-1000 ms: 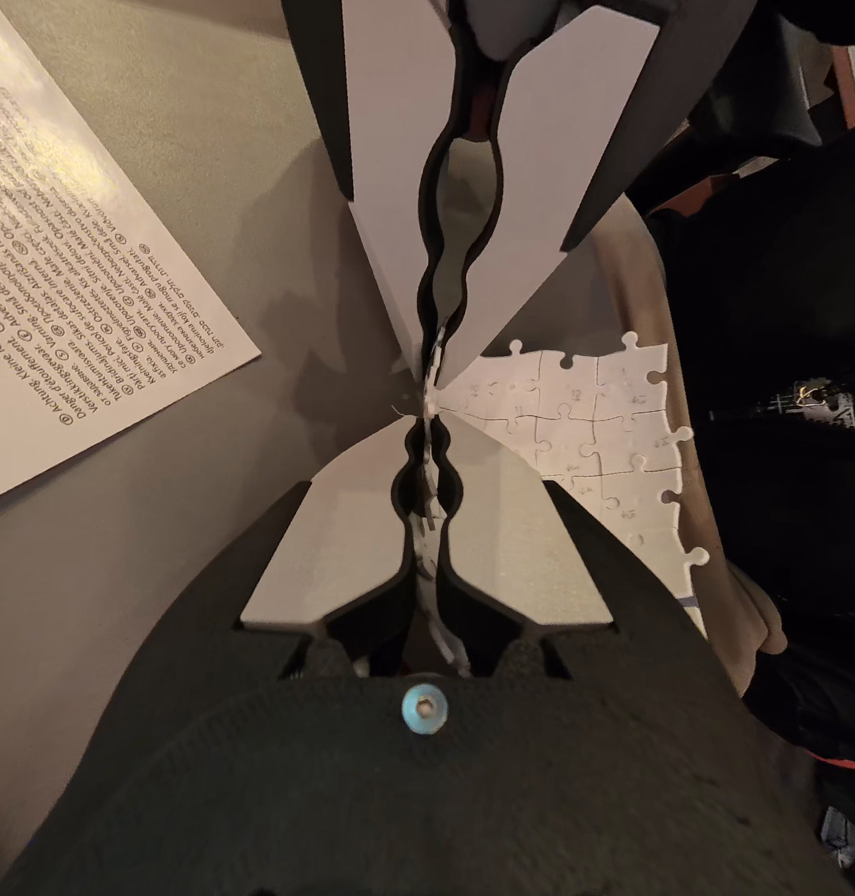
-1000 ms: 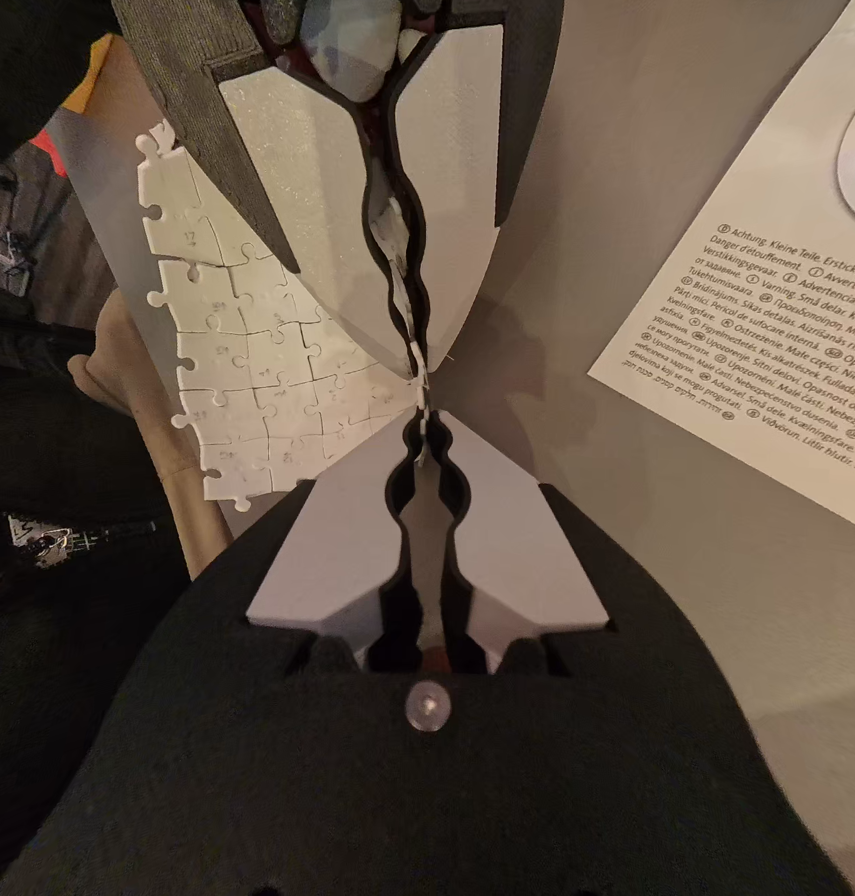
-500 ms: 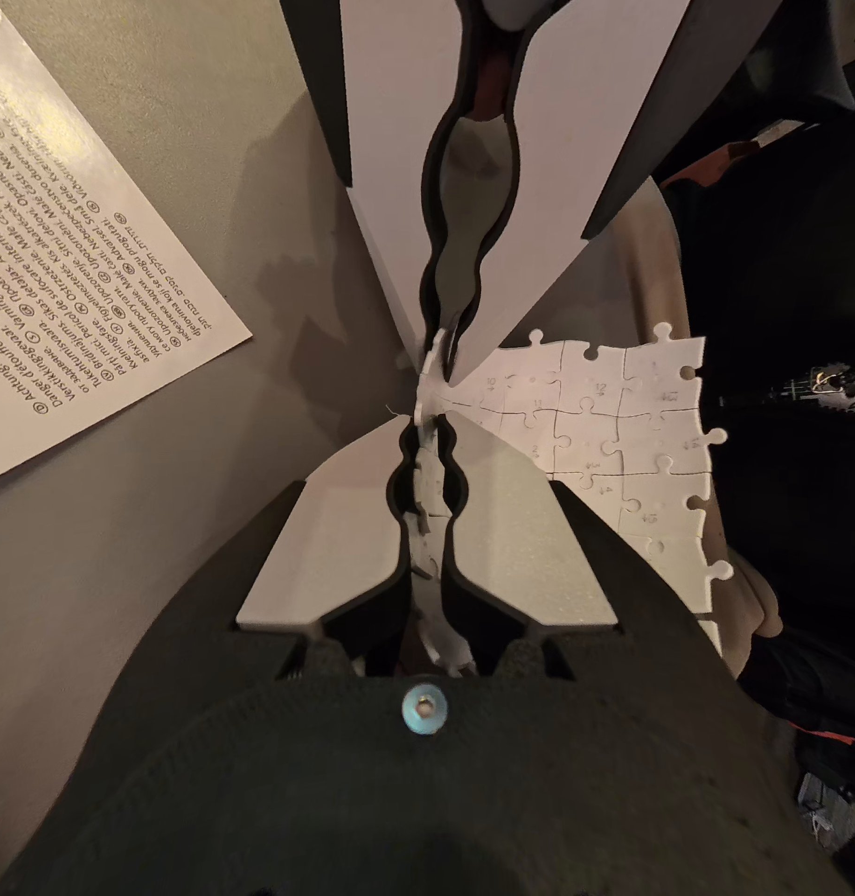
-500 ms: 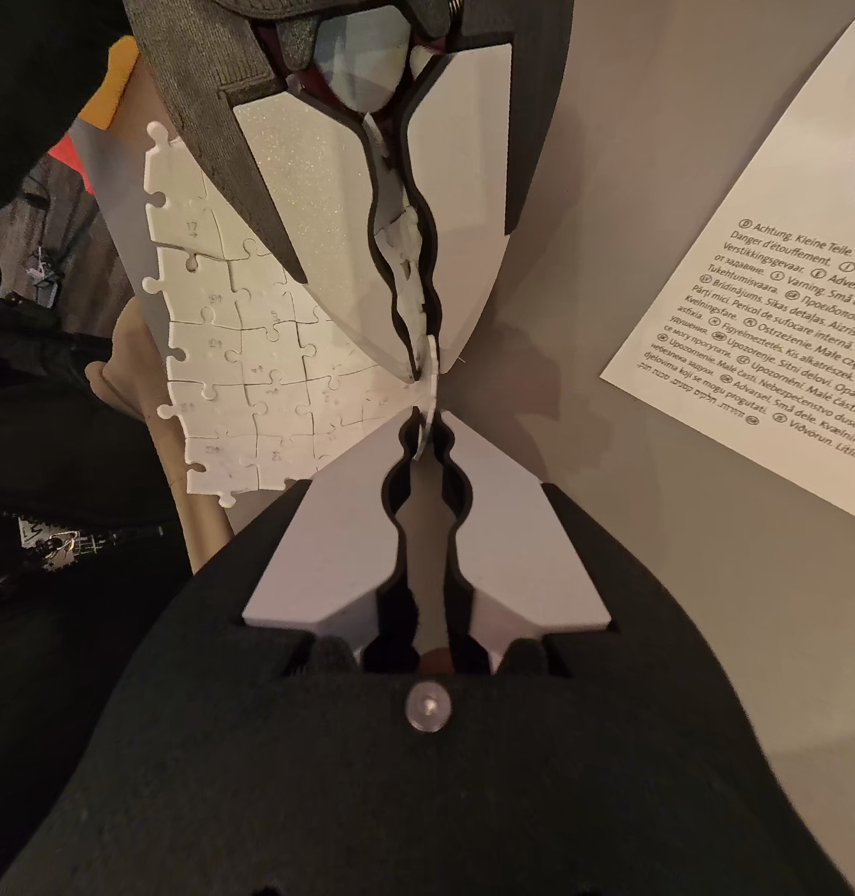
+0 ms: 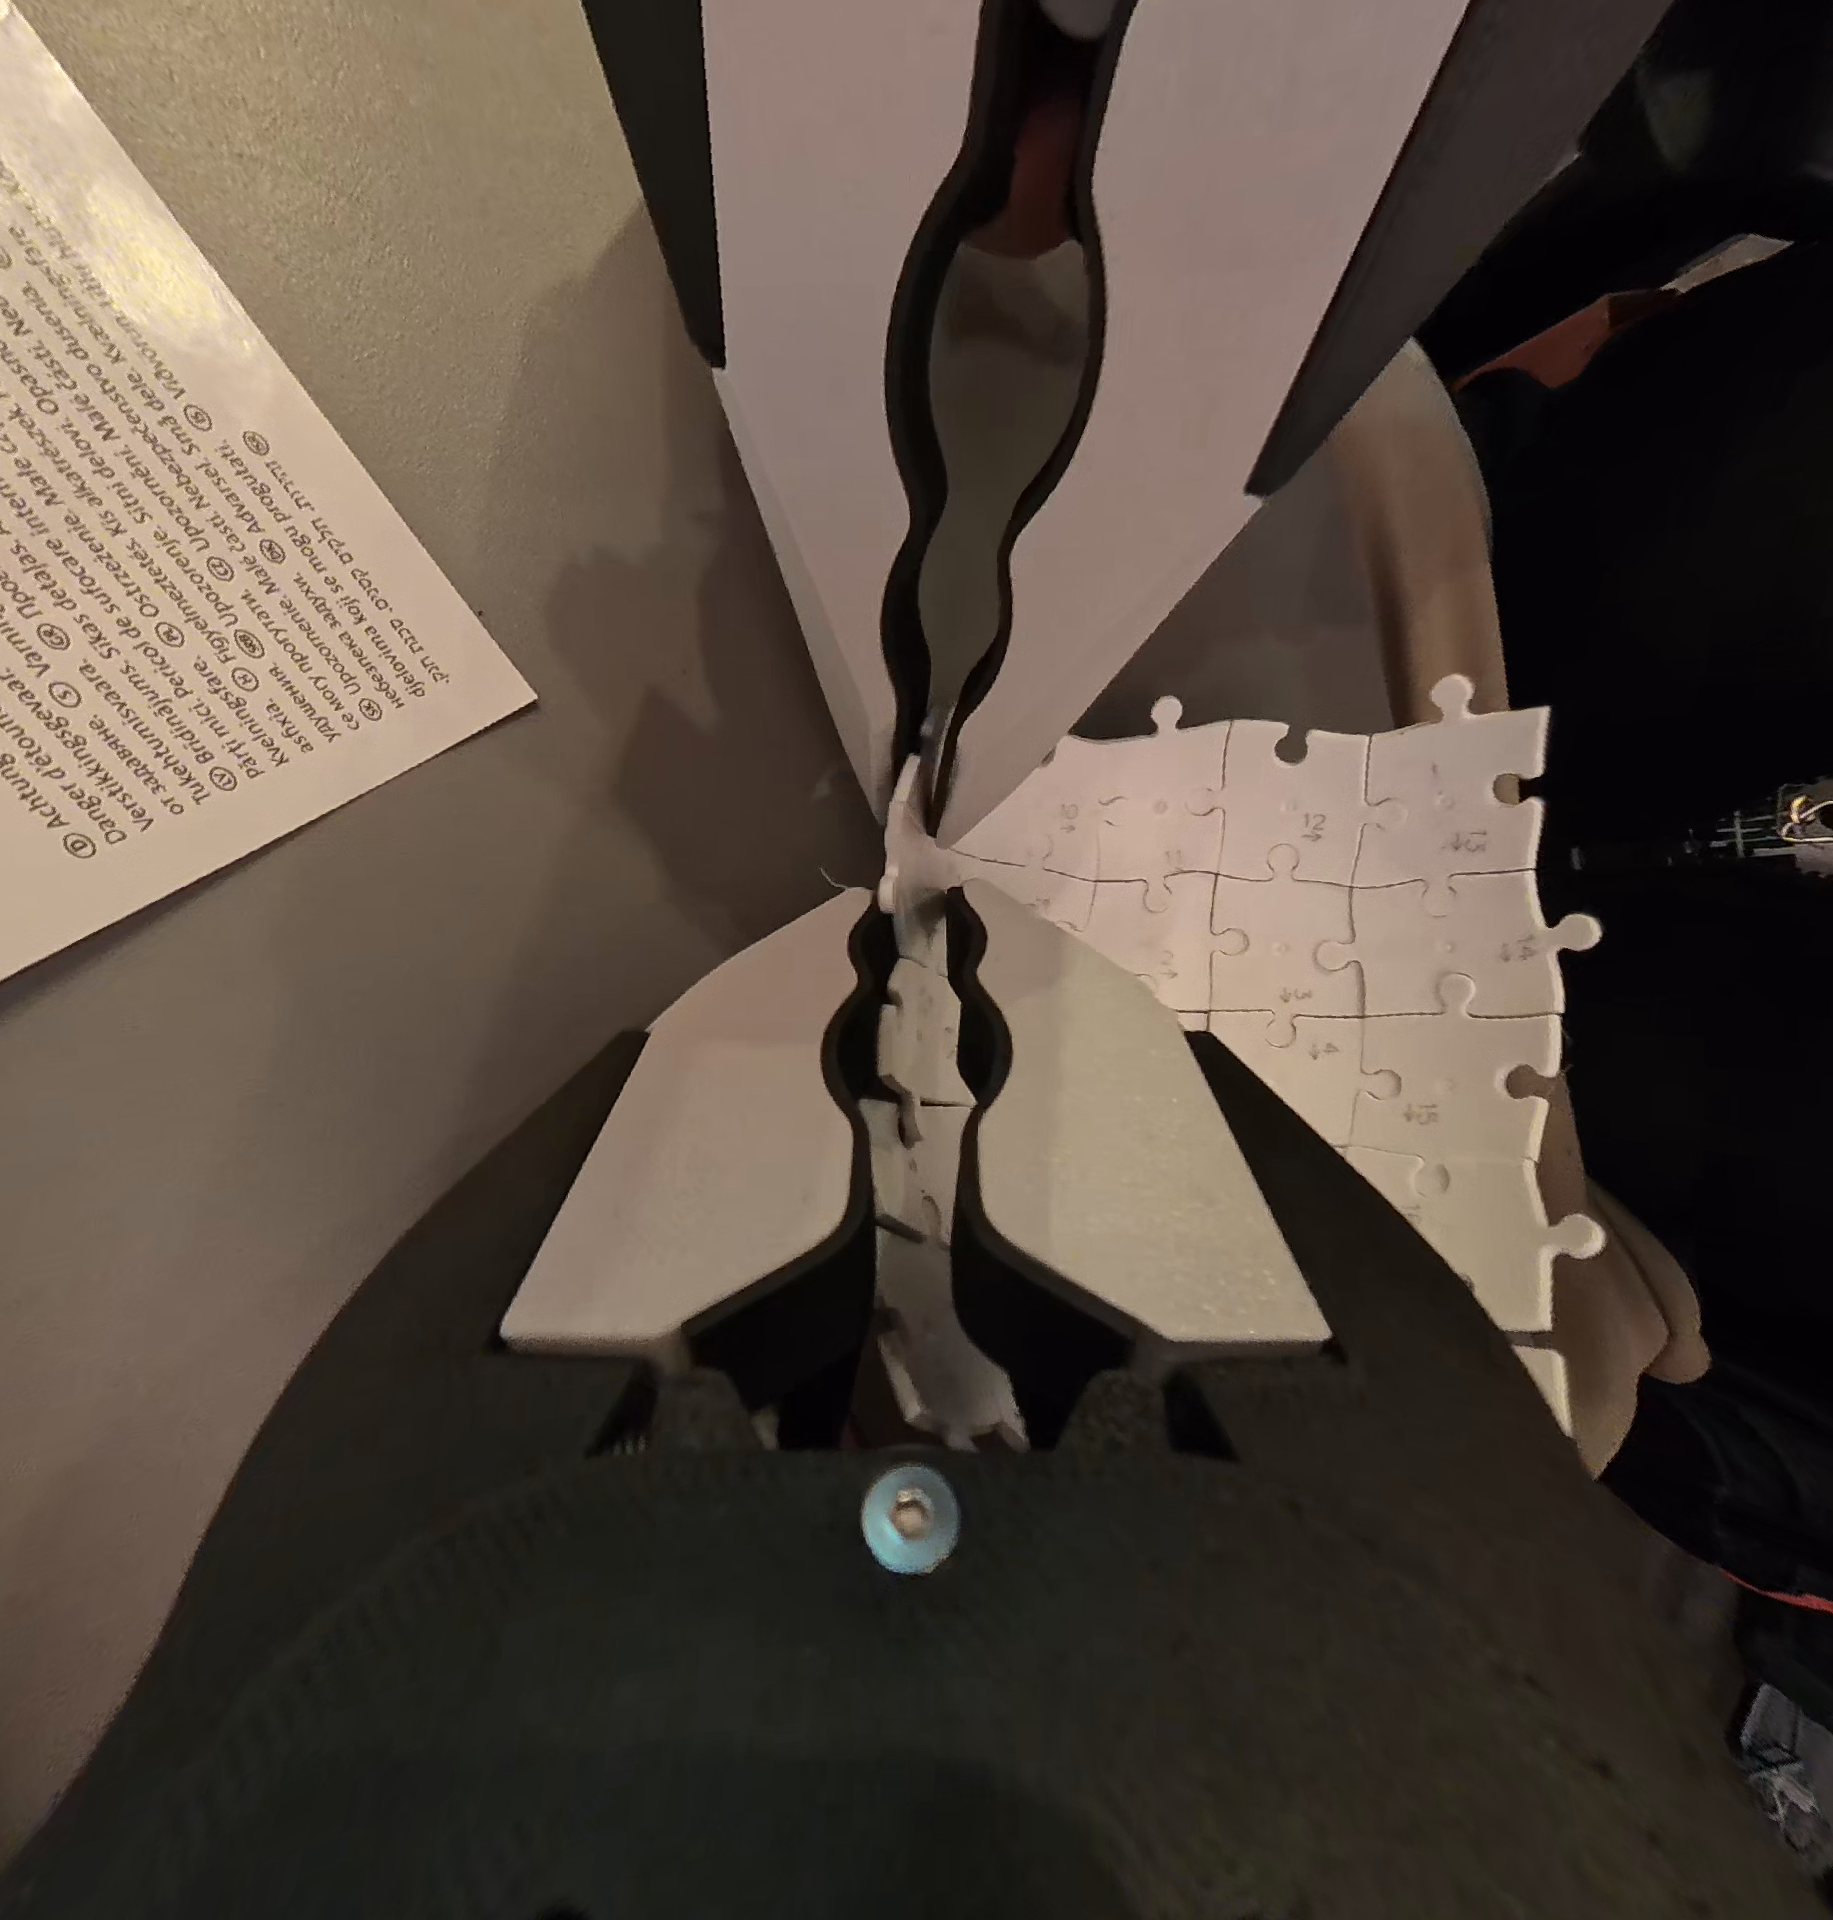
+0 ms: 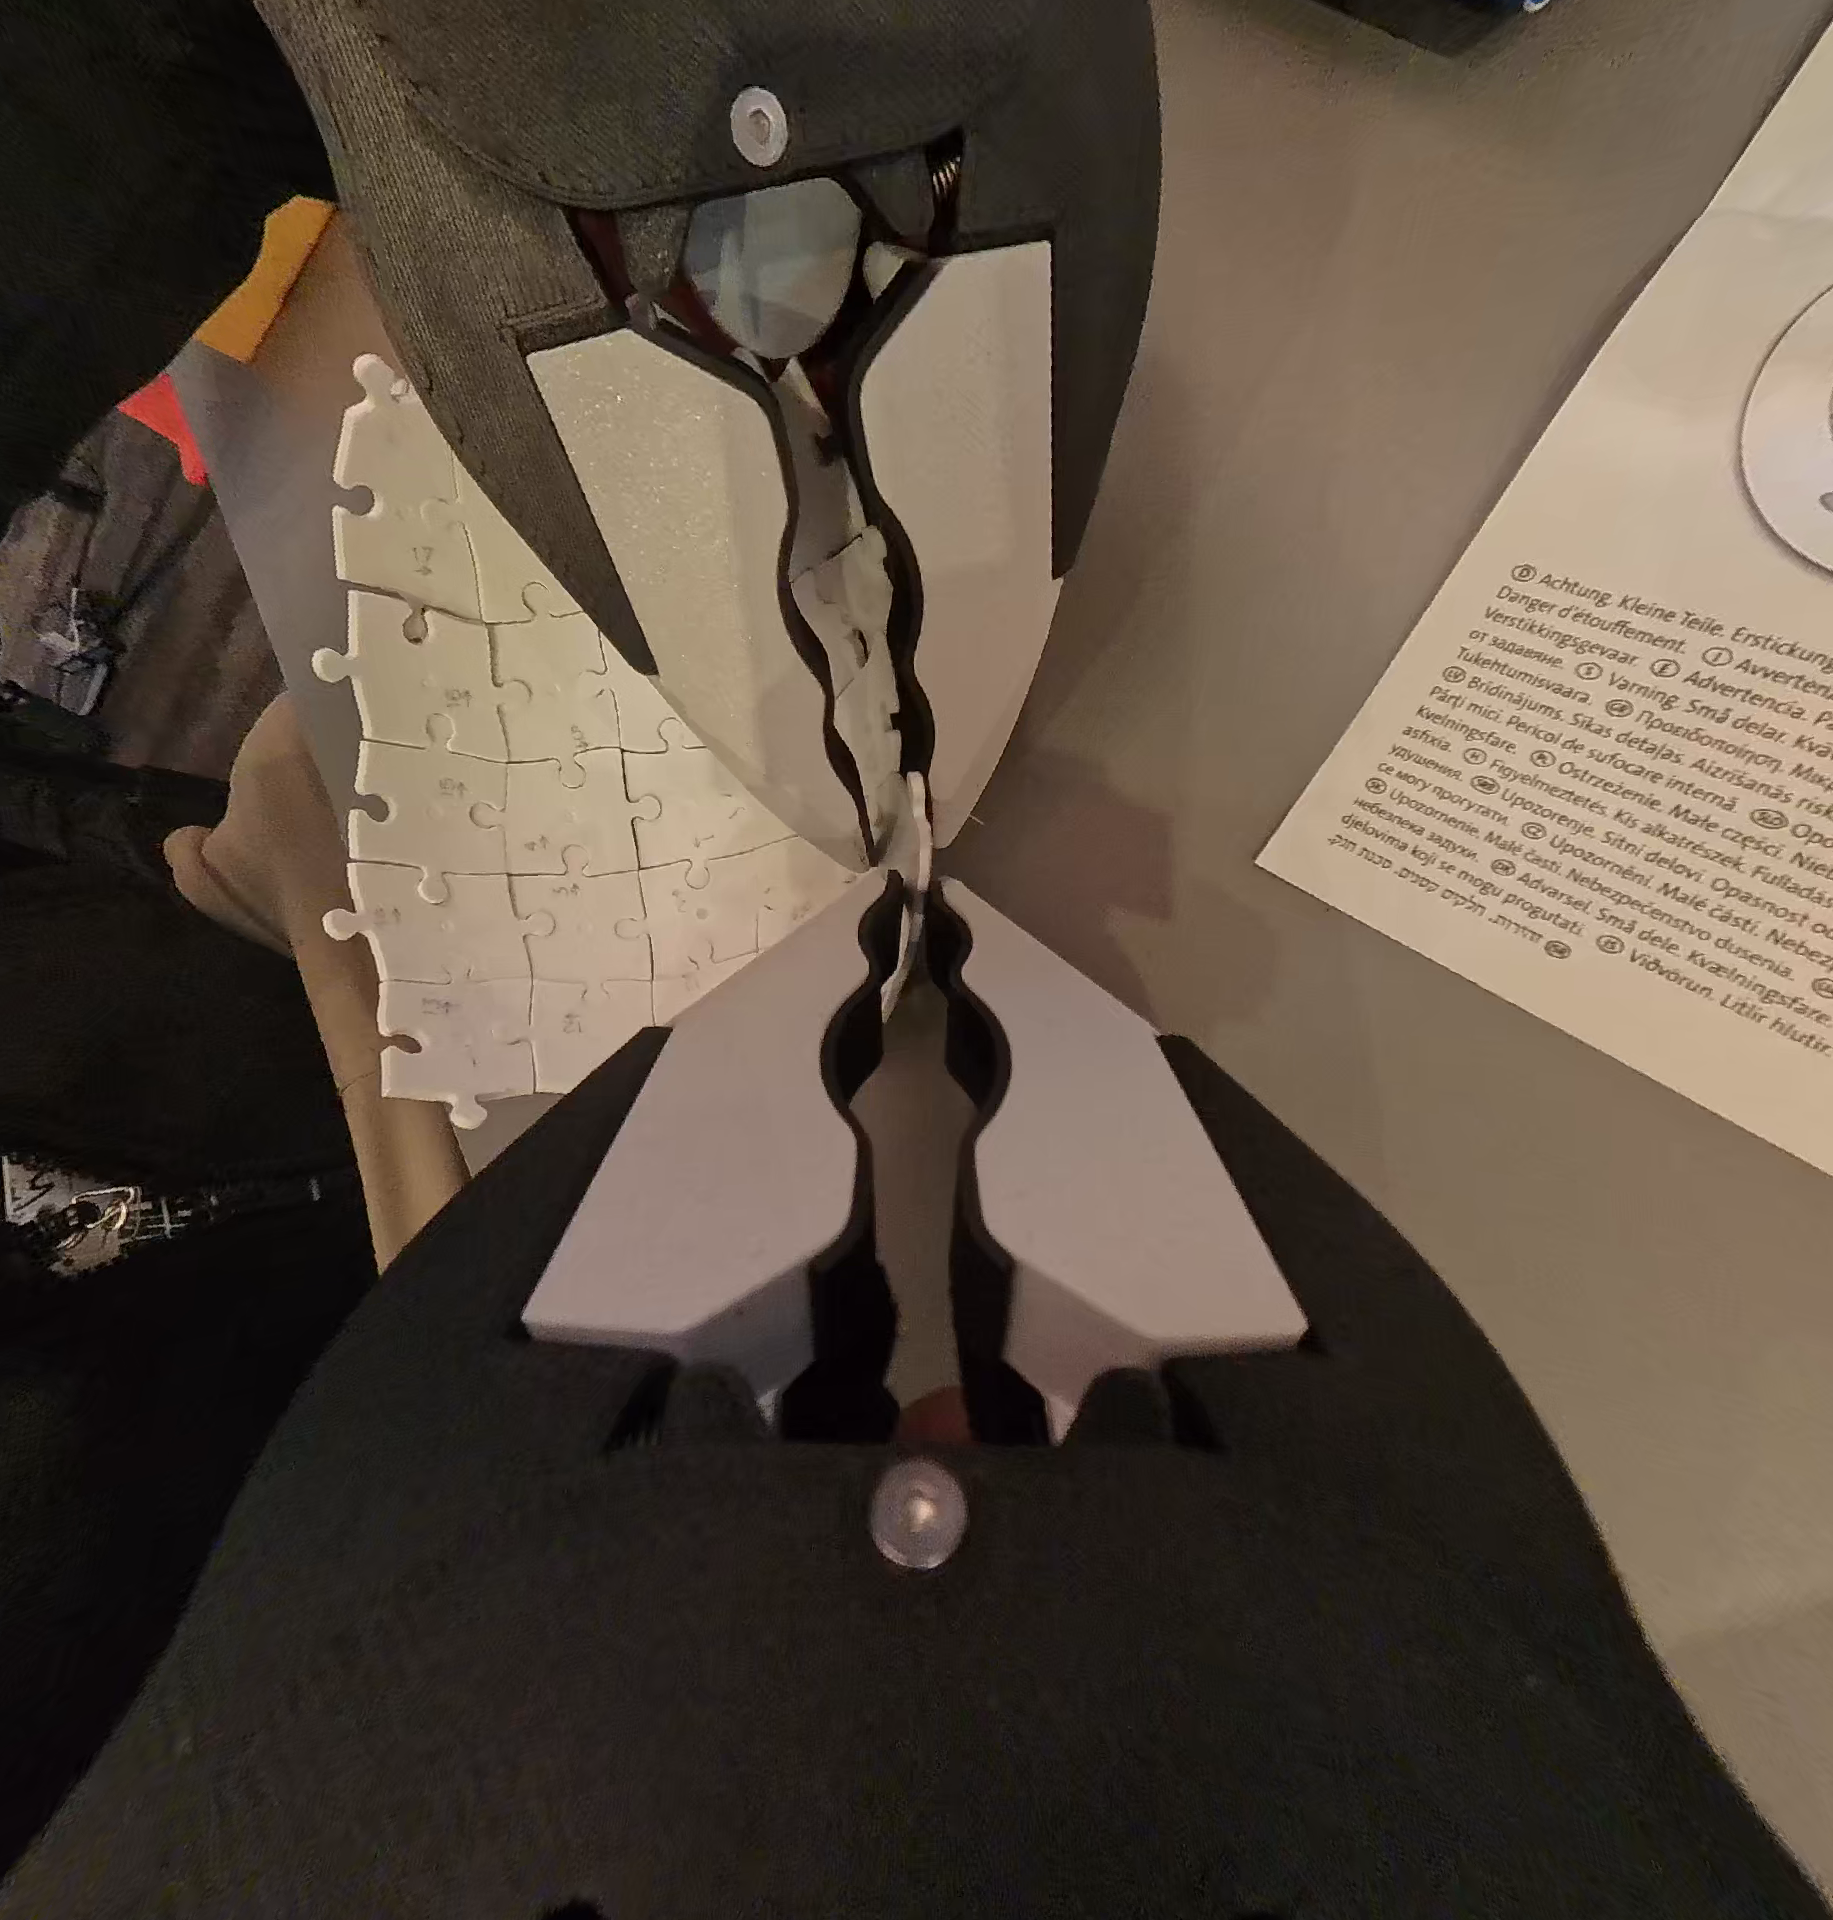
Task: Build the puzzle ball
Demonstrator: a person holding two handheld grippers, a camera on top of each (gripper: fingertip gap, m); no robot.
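Tip to tip over the grey table [image 5: 299, 1143] — the left gripper [image 5: 912, 920] is clamped along the edge of the curved white puzzle panel [image 5: 1359, 935], which fans away from the printed leaflet [image 5: 164, 644]. The right gripper [image 6: 907, 914] pinches a single piece [image 6: 917, 831] at that same edge, pressed against it; whether its tab is seated is hard to tell. The panel looks light, thin and stiff, its seams likely to pop — best held near the joint, squeezed gently.
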